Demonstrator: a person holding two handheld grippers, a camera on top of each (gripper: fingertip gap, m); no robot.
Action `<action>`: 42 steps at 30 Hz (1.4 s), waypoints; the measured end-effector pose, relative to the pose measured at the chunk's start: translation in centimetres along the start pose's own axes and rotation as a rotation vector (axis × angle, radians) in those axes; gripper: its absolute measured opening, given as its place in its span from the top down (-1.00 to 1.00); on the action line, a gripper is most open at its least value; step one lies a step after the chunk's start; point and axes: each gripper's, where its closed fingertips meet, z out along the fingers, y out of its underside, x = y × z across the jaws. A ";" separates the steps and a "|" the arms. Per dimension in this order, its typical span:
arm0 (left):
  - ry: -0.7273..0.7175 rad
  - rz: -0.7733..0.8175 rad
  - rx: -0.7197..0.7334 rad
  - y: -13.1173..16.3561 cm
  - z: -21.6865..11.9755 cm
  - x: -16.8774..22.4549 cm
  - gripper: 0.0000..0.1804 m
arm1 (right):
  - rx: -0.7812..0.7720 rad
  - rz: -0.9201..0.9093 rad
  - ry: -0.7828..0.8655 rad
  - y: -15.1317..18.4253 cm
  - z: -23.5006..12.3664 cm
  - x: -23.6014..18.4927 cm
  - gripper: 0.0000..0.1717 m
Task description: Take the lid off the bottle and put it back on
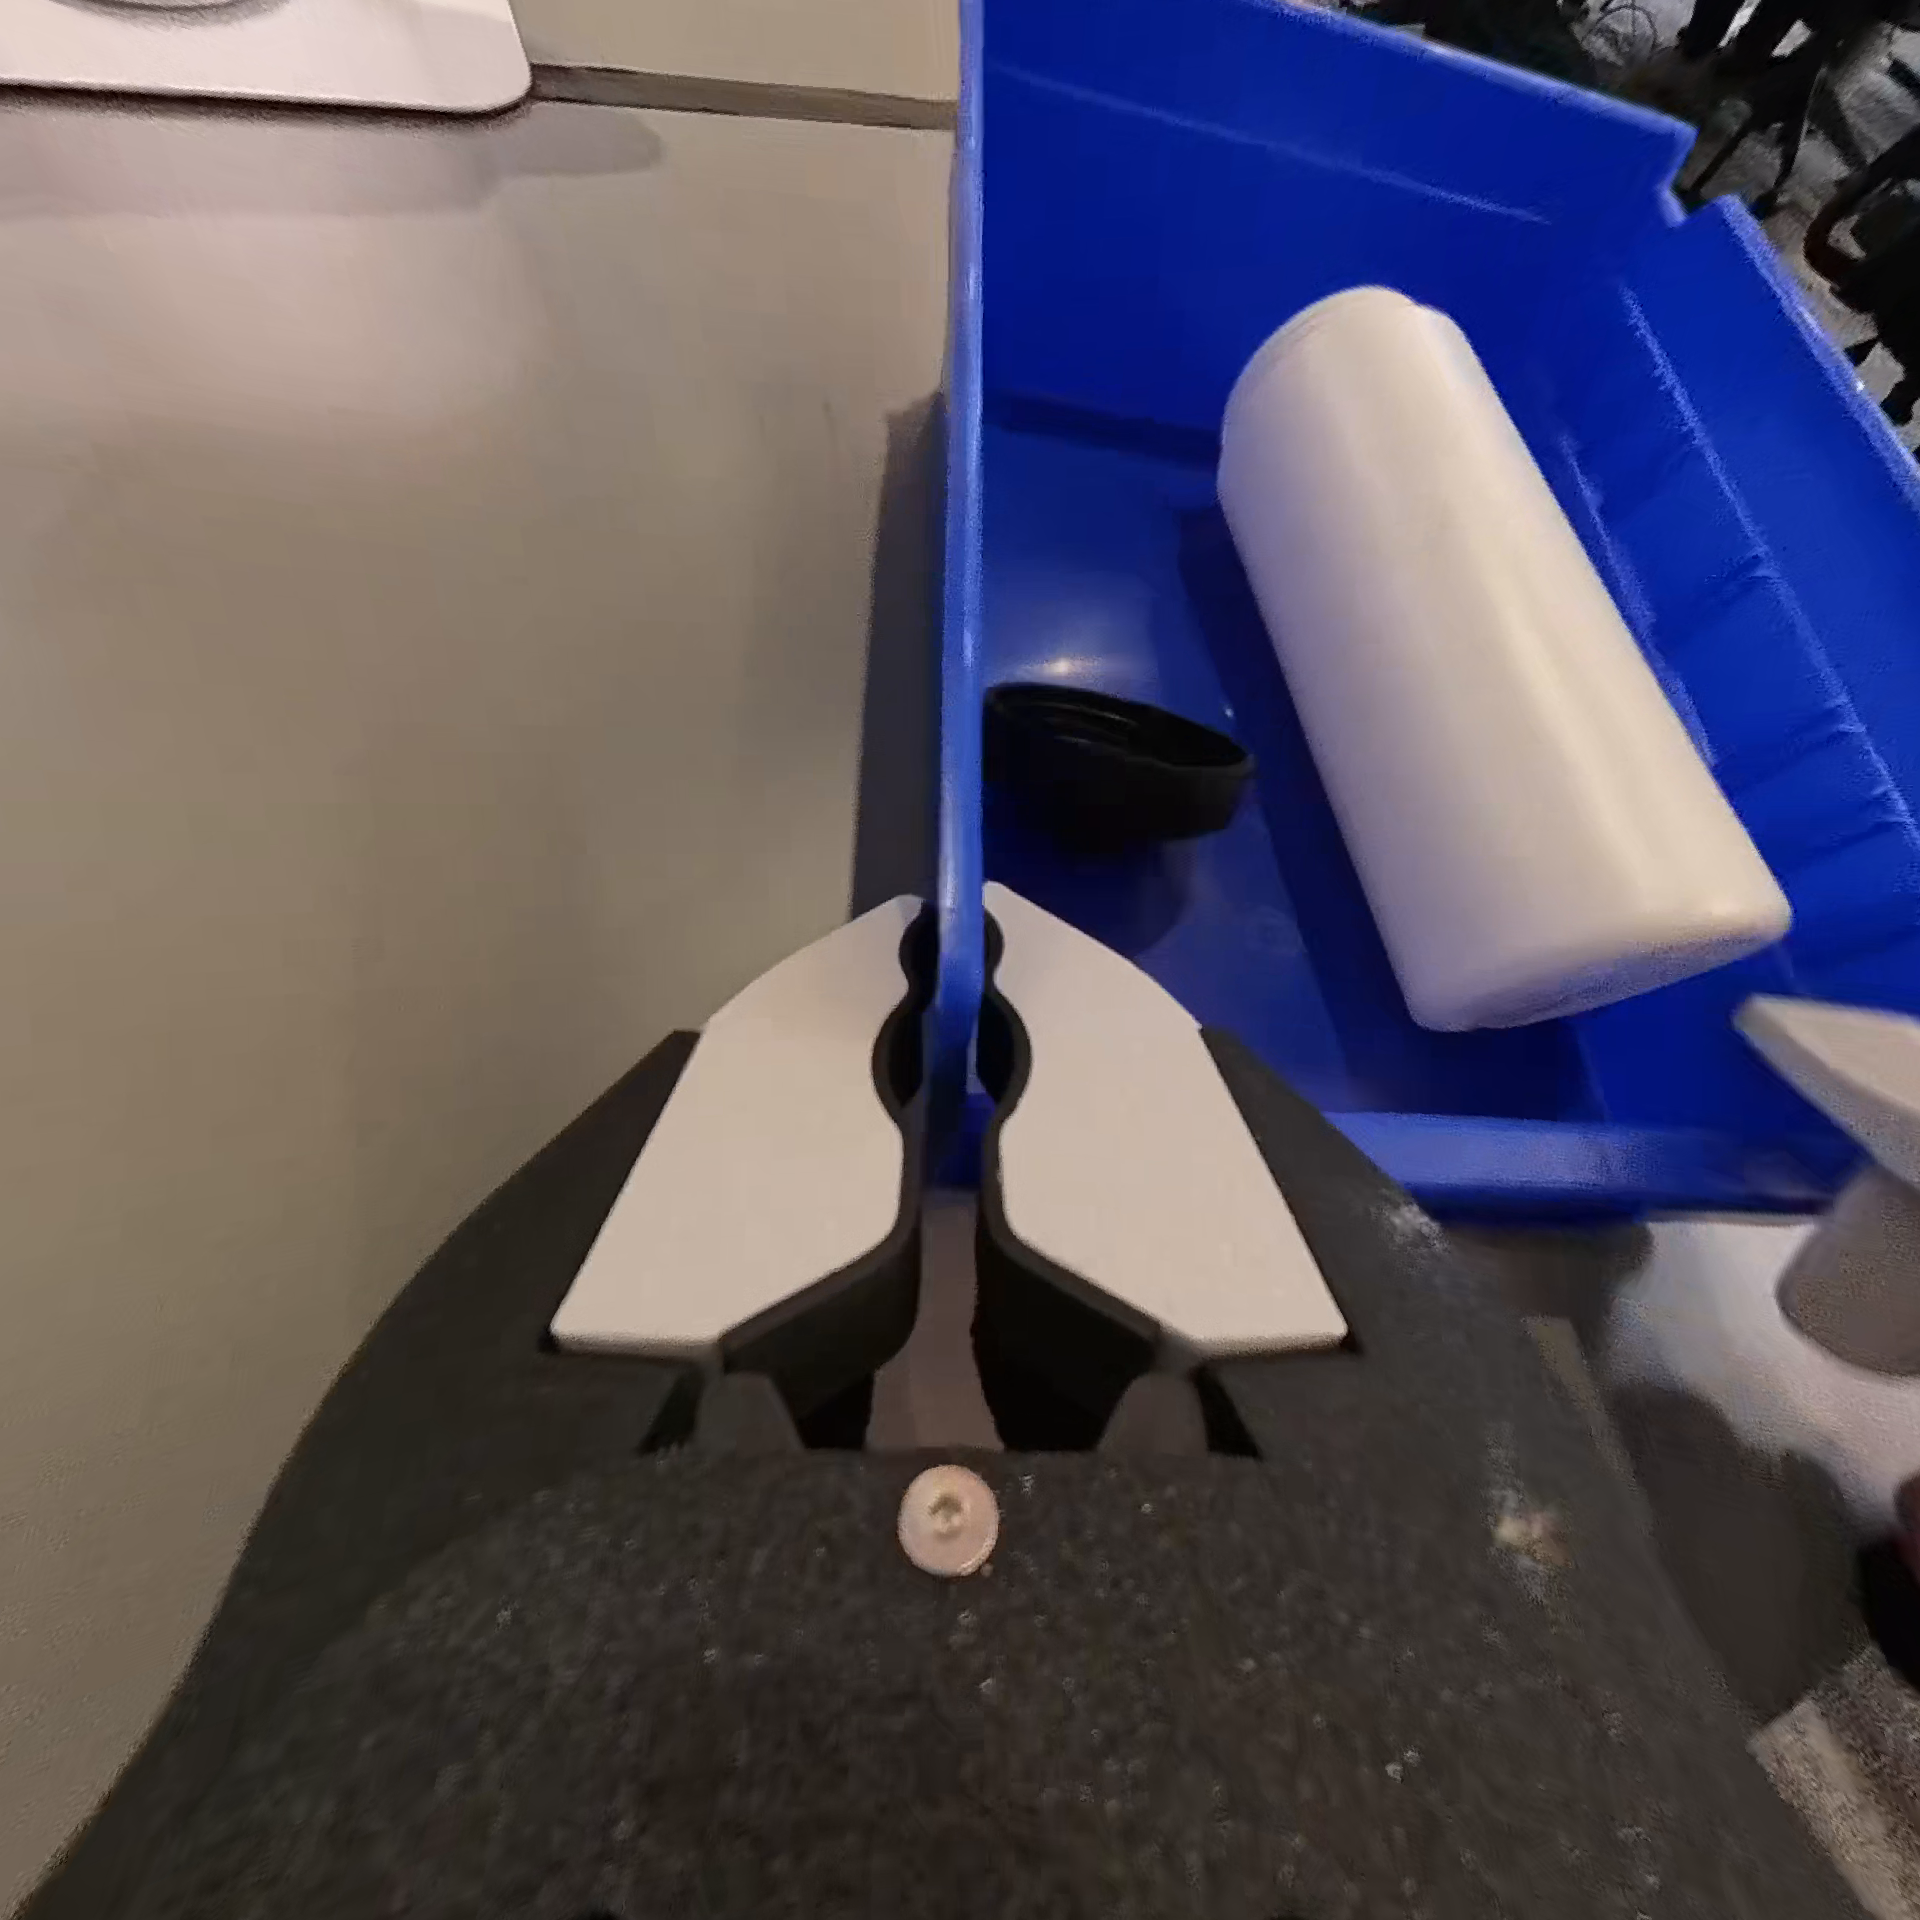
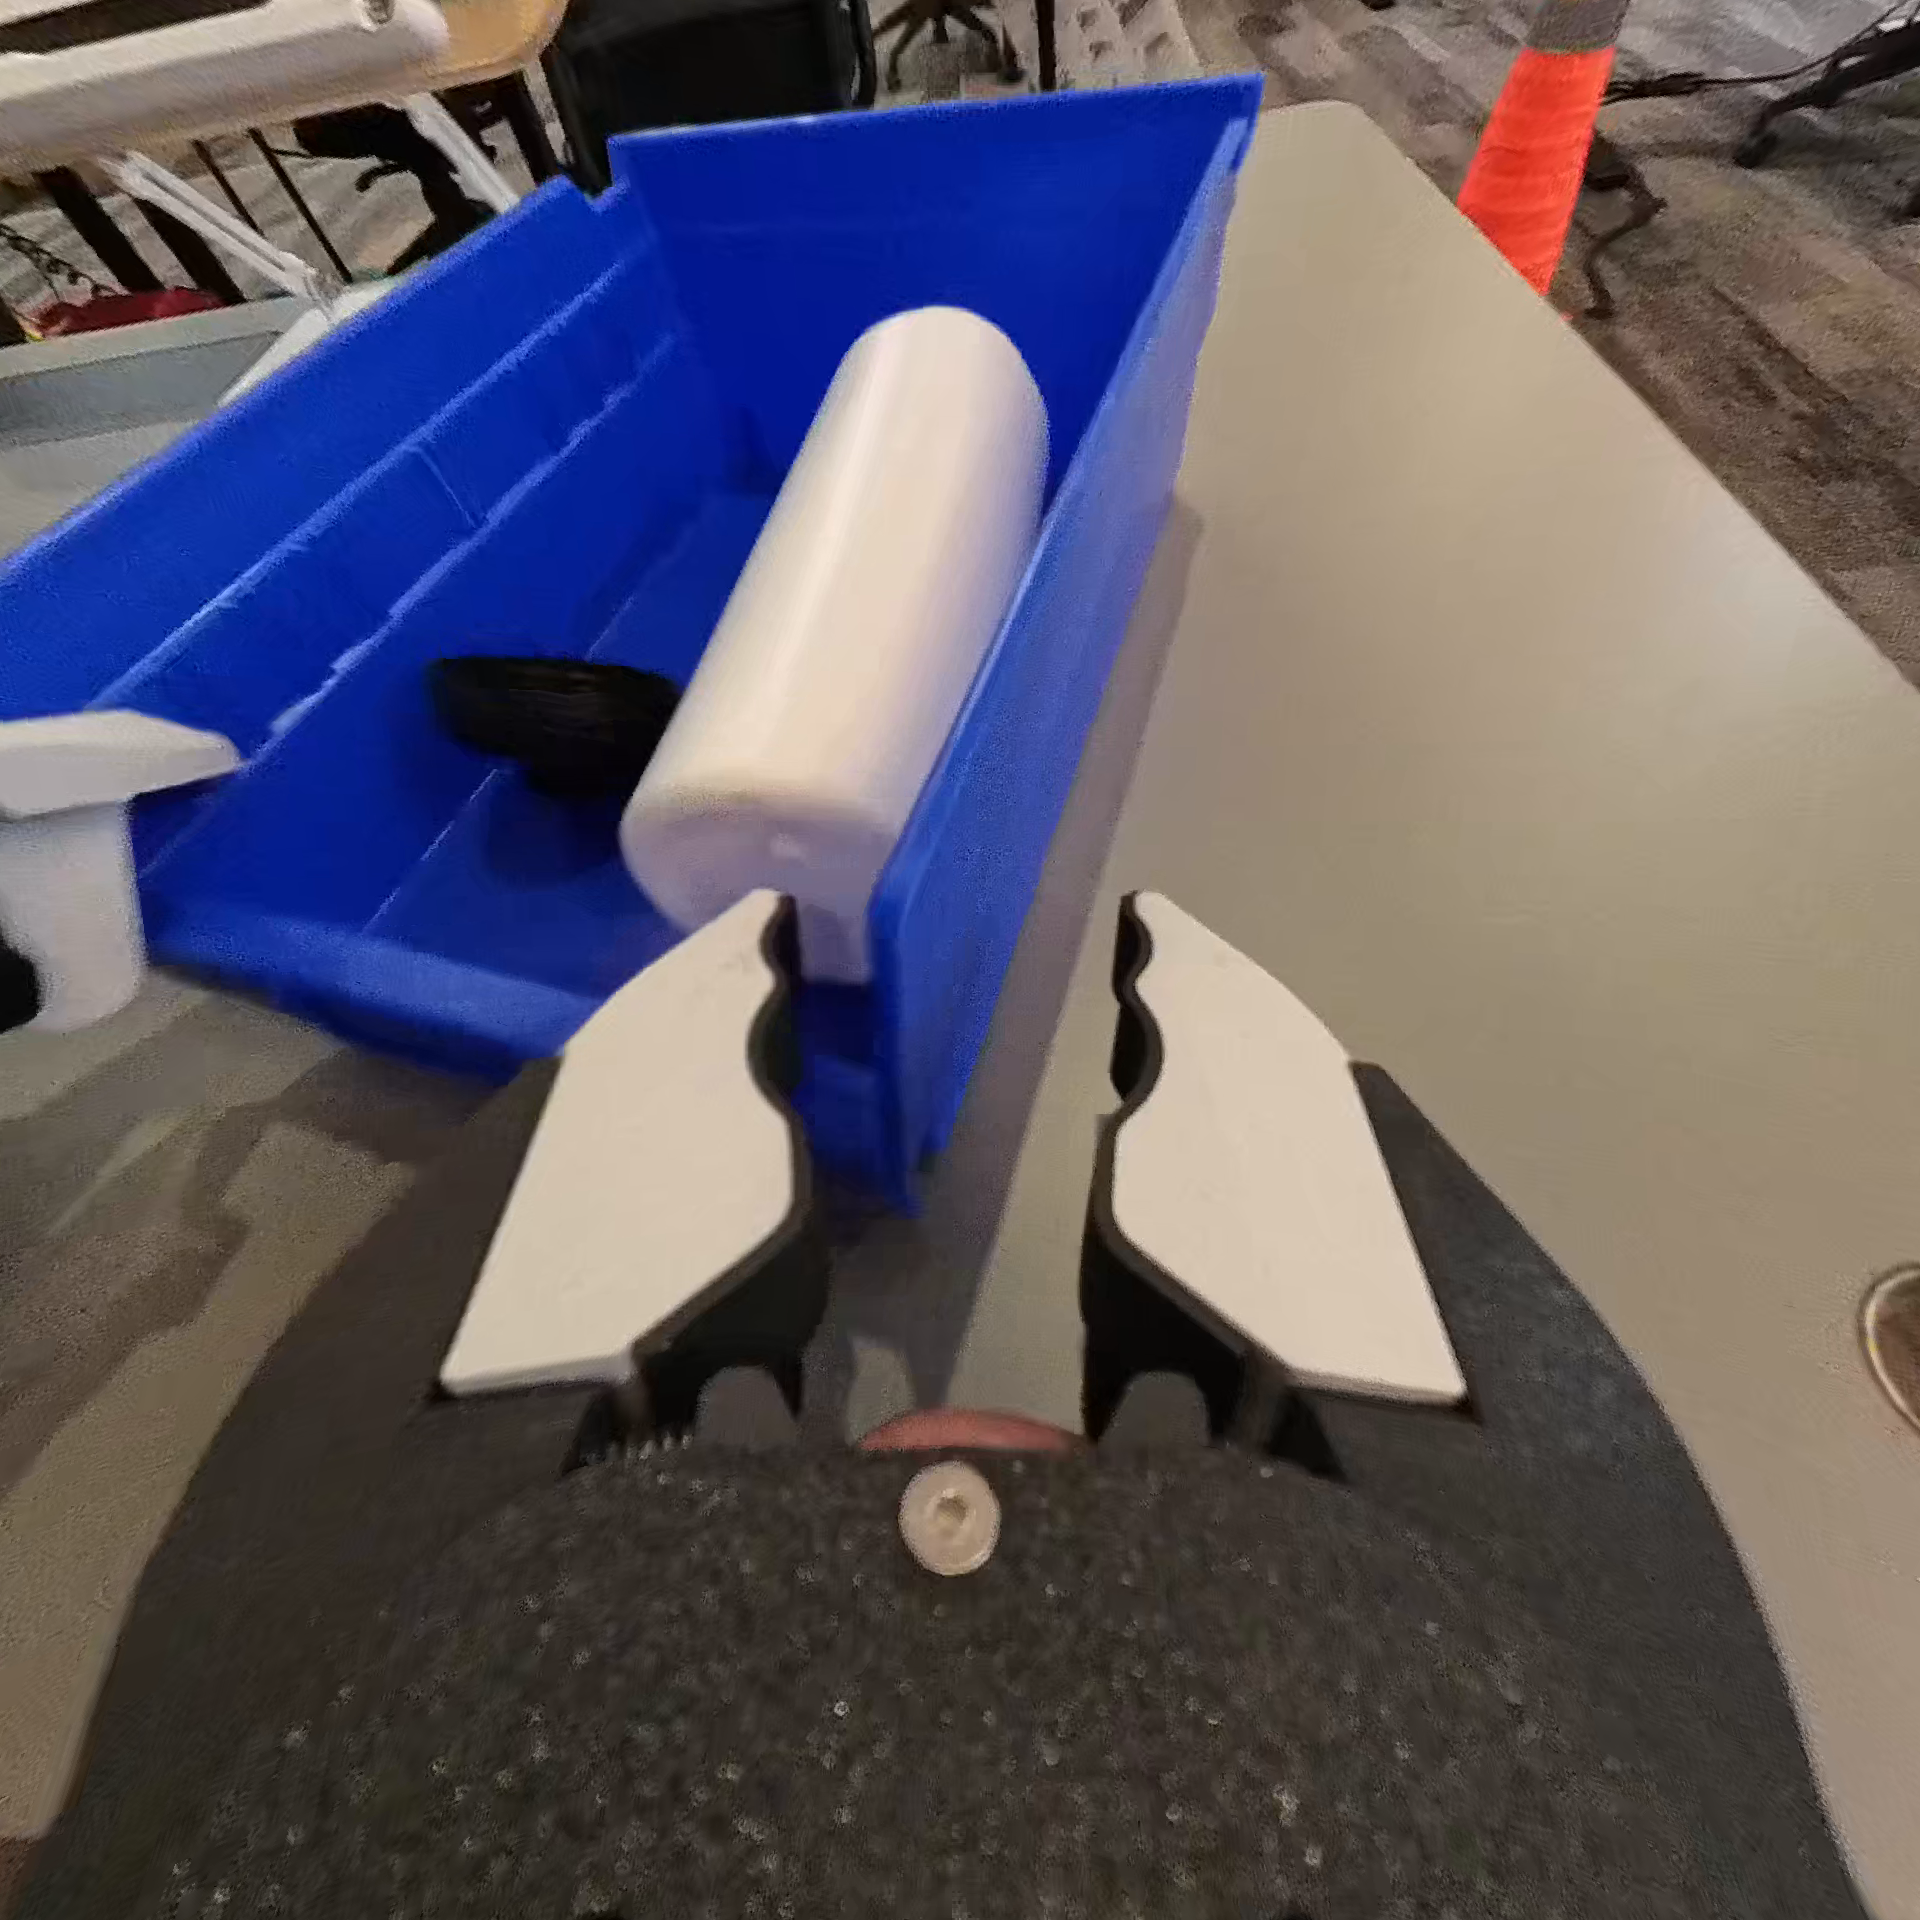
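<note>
Your left gripper (image 1: 958, 935) clamps the blue bin (image 1: 961, 520) wall, your right gripper (image 2: 956, 935) straddles the opposite wall unclosed; lid (image 1: 1122, 758) already off, lying beside the bottle (image 1: 1475, 665); recapping remains.

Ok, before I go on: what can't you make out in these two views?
- Lid: its left part is hidden behind the bin wall in the left wrist view; blurred in the right wrist view.
- Bottle mouth: faces away in both views, so whether it is open is hidden.
- Right gripper: mostly cut off by the edge in the left wrist view.
</note>
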 end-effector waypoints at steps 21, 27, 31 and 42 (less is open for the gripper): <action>-0.359 -0.018 0.138 -2.0 -12.5 -22.2 0.96 | 0.072 -0.063 -0.232 -3.9 5.8 -24.1 0.96; -0.316 -0.115 0.075 0.9 -10.4 -26.5 0.95 | 0.010 -0.066 -0.290 -1.2 8.8 -27.6 0.91; -0.173 -0.193 0.061 0.4 -11.2 -26.2 0.81 | -0.006 -0.084 -0.372 -0.9 8.5 -28.6 0.79; -0.512 -0.108 0.018 -3.7 -21.3 -45.3 0.04 | 0.134 -0.272 -0.669 0.9 -1.5 -31.3 0.33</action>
